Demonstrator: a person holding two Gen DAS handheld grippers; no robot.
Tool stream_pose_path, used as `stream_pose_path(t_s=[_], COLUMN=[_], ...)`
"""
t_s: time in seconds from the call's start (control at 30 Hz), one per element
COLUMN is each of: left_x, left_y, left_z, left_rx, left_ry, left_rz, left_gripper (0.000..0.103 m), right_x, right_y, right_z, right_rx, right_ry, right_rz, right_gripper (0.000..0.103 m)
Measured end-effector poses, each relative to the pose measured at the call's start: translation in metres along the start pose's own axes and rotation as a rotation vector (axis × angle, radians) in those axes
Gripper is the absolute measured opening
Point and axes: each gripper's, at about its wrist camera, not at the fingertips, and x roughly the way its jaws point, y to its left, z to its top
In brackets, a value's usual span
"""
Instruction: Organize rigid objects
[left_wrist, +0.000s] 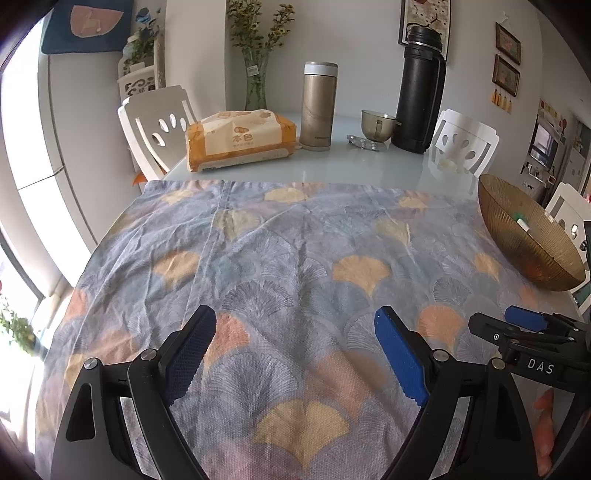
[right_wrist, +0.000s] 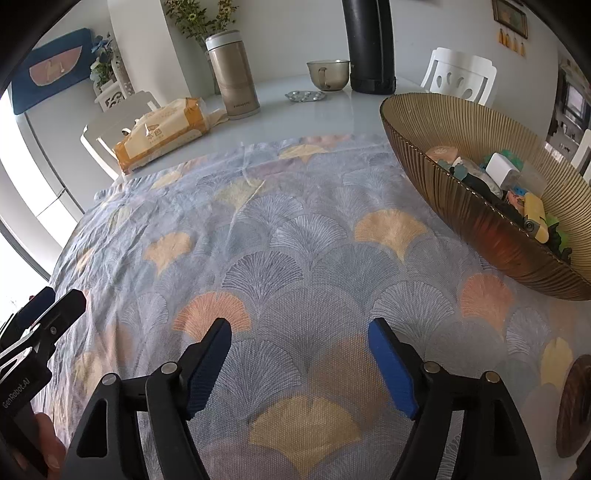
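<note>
A ribbed amber glass bowl (right_wrist: 461, 155) stands at the right of the patterned cloth (right_wrist: 295, 240); it also shows in the left wrist view (left_wrist: 517, 236). Inside it lie several small items, among them a white block (right_wrist: 502, 170) and a yellow cylinder (right_wrist: 535, 218). My left gripper (left_wrist: 295, 332) is open and empty above the cloth (left_wrist: 277, 258). My right gripper (right_wrist: 299, 339) is open and empty above the cloth, left of the bowl. Each gripper shows at the edge of the other's view.
On the bare white table (left_wrist: 351, 166) behind the cloth stand a tissue pack (left_wrist: 240, 144), a gold flask (left_wrist: 317, 107), a glass cup (left_wrist: 376, 125), a black thermos (left_wrist: 421, 92) and a flower vase (left_wrist: 255, 81). White chairs (left_wrist: 159, 129) surround the table.
</note>
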Motion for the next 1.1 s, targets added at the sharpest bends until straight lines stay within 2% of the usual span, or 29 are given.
stream_pose_path(t_s=[0.4,1.1], left_x=[0.0017,0.0002], left_y=[0.0045,-0.0006], left_z=[0.0003,-0.0024], left_rx=[-0.020,0.011], left_ry=[0.008,0.008], left_rz=[-0.002,0.001], left_gripper=[0.087,0.087], right_x=[0.0003,0.0010], right_y=[0.0011,0.0042], right_z=[-0.0005,-0.0004], right_rx=[-0.007,-0.027], right_ry=[0.004,0.005], right_rz=[0.001,-0.013], right_gripper=[0.075,0.077])
